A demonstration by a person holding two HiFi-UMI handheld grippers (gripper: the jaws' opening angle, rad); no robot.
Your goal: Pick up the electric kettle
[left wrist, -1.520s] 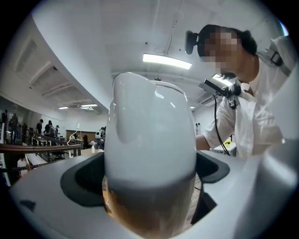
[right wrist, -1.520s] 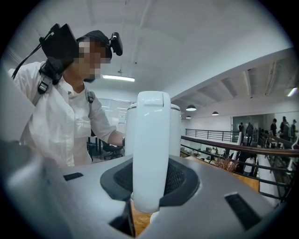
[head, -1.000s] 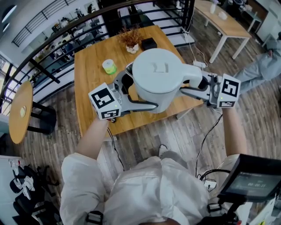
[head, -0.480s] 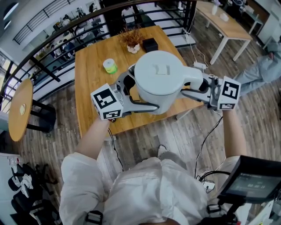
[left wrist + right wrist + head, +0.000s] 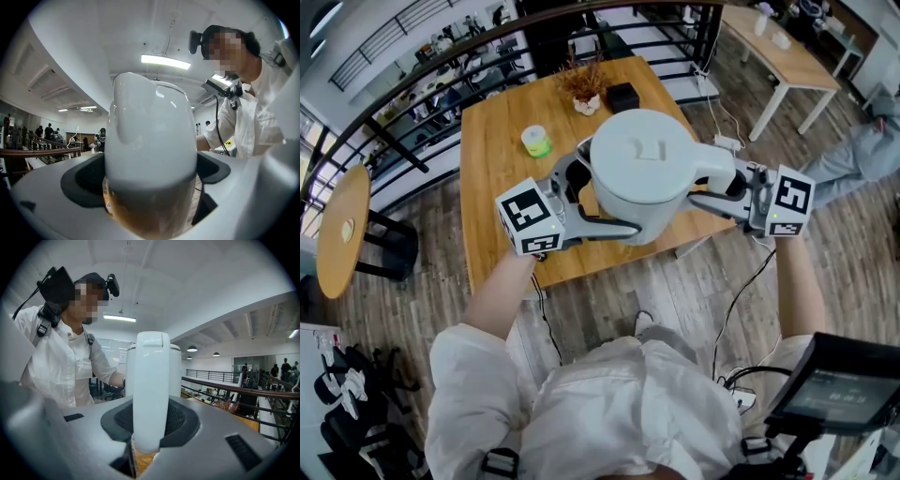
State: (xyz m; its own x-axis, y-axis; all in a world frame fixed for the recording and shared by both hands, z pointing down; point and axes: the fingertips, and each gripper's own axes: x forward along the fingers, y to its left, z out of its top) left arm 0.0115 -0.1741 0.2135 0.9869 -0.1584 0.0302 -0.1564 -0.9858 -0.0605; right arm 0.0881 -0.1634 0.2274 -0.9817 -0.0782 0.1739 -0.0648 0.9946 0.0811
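The white electric kettle [image 5: 642, 159] hangs in the air above the wooden table [image 5: 492, 178], held from both sides. My left gripper [image 5: 595, 192] is shut on the kettle's round body [image 5: 150, 140], its two jaws spread wide around it. My right gripper [image 5: 722, 187] is shut on the kettle's upright white handle [image 5: 151, 390], with the dark pads [image 5: 180, 420] pressing on either side. The lid faces up in the head view. The kettle's base and the tabletop under it are hidden.
On the table lie a green-and-white roll [image 5: 535, 141], a dried plant in a small pot [image 5: 582, 89] and a black box [image 5: 622, 94]. A round side table [image 5: 342, 239] stands at the left, a railing [image 5: 441, 70] behind, a second table [image 5: 778, 47] at the far right. Cables [image 5: 741, 300] trail over the floor.
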